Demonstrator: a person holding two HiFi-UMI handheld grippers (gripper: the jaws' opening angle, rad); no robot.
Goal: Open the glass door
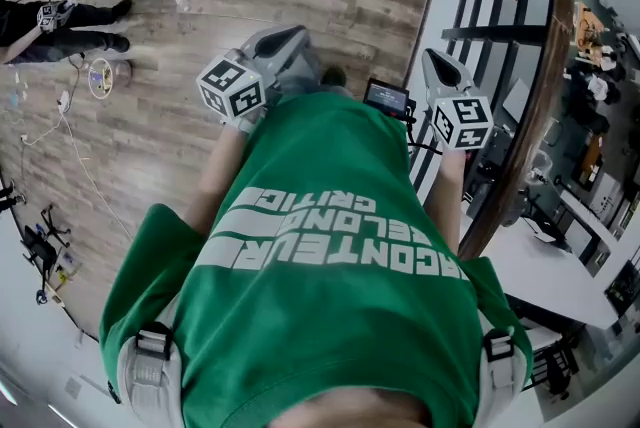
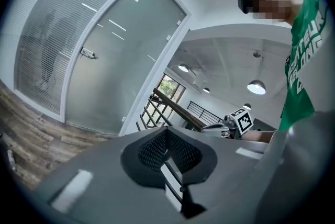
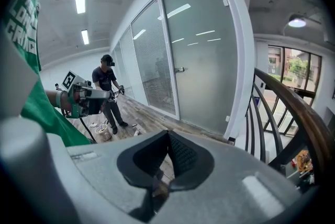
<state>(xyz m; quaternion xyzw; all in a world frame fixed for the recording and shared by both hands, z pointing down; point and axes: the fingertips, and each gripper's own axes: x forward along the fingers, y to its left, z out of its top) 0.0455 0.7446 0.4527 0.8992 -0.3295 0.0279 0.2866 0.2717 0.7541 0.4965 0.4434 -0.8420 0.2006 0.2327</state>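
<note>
The glass door (image 3: 201, 55) is a frosted pane in a white frame, with a small metal handle (image 3: 179, 69) at its left edge; it stands closed, a few steps away. The left gripper view shows the same door (image 2: 123, 55) and its handle (image 2: 88, 53) from lower down. My left gripper (image 2: 167, 136) is shut with nothing between its jaws and points up toward the door. My right gripper (image 3: 168, 140) is also shut and empty. In the head view both grippers, left (image 1: 283, 38) and right (image 1: 438, 58), are held out in front of the green shirt, over the wood floor.
A curved wooden handrail (image 1: 545, 86) on black balusters (image 3: 287, 123) runs close on my right. Another person in black (image 3: 107, 89) stands to the left by the blind-covered glass wall, with cables (image 1: 62, 131) and small items on the floor nearby.
</note>
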